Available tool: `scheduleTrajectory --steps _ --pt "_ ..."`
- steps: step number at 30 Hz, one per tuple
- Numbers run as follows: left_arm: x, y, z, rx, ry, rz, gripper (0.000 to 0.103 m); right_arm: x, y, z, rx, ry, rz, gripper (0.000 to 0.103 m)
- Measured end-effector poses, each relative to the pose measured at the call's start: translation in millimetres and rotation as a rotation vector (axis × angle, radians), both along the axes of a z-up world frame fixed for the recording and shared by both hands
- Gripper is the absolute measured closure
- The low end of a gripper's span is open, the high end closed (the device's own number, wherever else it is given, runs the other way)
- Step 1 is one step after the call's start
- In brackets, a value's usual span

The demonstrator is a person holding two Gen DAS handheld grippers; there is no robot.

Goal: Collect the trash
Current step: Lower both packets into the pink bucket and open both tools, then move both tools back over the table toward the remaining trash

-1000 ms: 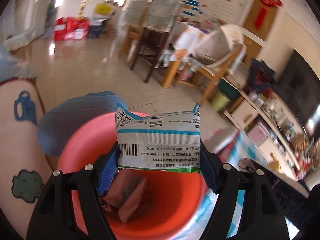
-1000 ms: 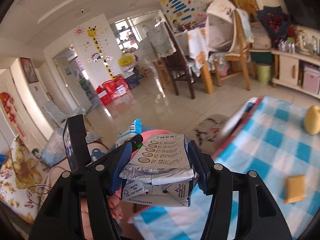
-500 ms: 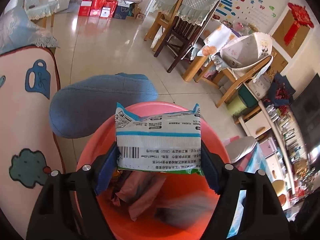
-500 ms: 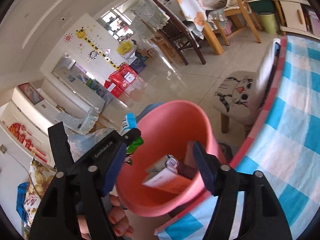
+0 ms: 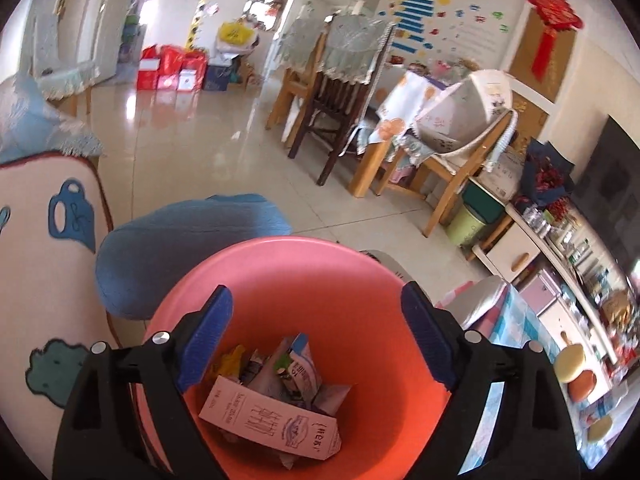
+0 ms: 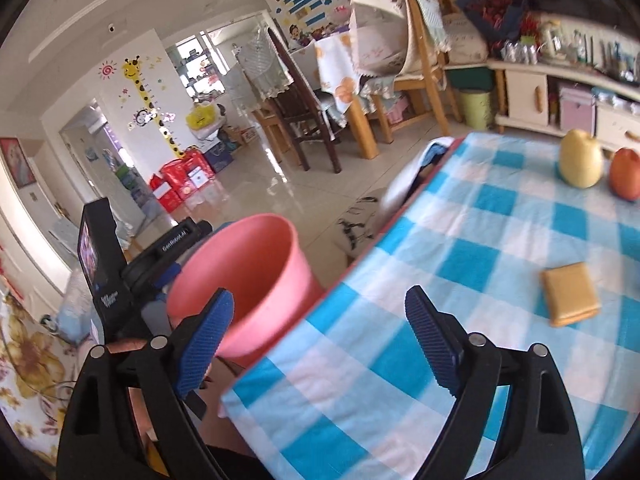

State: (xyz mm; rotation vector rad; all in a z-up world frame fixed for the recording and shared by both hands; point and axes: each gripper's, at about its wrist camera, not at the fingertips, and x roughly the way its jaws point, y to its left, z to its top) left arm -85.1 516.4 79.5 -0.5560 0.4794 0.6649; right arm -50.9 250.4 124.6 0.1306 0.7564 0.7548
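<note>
Underfoot, a glossy pale tiled floor runs back to a dining corner where dark and light wooden chairs stand draped with lace covers, red gift boxes sit against the far wall, and a giraffe height chart climbs the wall by the doorway. Ahead and to the right of the right gripper spreads a table under a blue-and-white checked cloth; on it, well beyond the right jaw, lie a flat tan square packet, a yellow pear and an orange-red fruit side by side — the two fruits nearly touching. The right gripper's jaws stand wide apart with nothing between them, over the near edge of the cloth. Just past its left jaw stands the pink bin, tight against the table's edge, and beyond the bin the black body of the other gripper shows. From the left wrist view, the left gripper is likewise spread wide and empty, poised directly above the bin's mouth, whose rim curves beyond both fingertips. Down between the jaws, at the bottom of the bin, lies the collected trash — a flattened pink carton printed with dark text lying across the top, a small milk carton and crumpled wrappers beneath and behind it. Left of the left jaw, outside the bin, sits a blue cushion against a cream cover with blue appliqué shapes.
</note>
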Motion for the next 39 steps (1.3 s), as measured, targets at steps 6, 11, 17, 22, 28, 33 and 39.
scheduleTrajectory --steps 6,11,17,22,28,33,39 --pt "9 -27 4 0.035 -0.034 -0.112 0.016 -18 -44 -1 -0.045 -0.078 -0.071 0.014" --pt "17 -54 8 0.046 -0.064 -0.246 0.016 -32 -79 3 -0.040 -0.139 -0.142 0.008" --pt "29 -88 11 0.012 -0.053 -0.390 0.016 -45 -100 4 -0.083 -0.203 -0.170 0.005" --pt "36 -123 12 0.083 0.017 -0.445 0.016 -55 -111 -1 -0.126 -0.217 -0.183 0.005" --pt "30 -153 16 0.121 0.013 -0.492 0.016 -61 -132 -8 -0.120 -0.187 -0.200 0.005" --pt "23 -178 16 0.147 -0.001 -0.525 0.016 -62 -147 -12 -0.114 -0.156 -0.203 0.005" --pt "19 -211 16 0.212 0.020 -0.592 0.016 -64 -167 -13 -0.102 -0.171 -0.213 0.005"
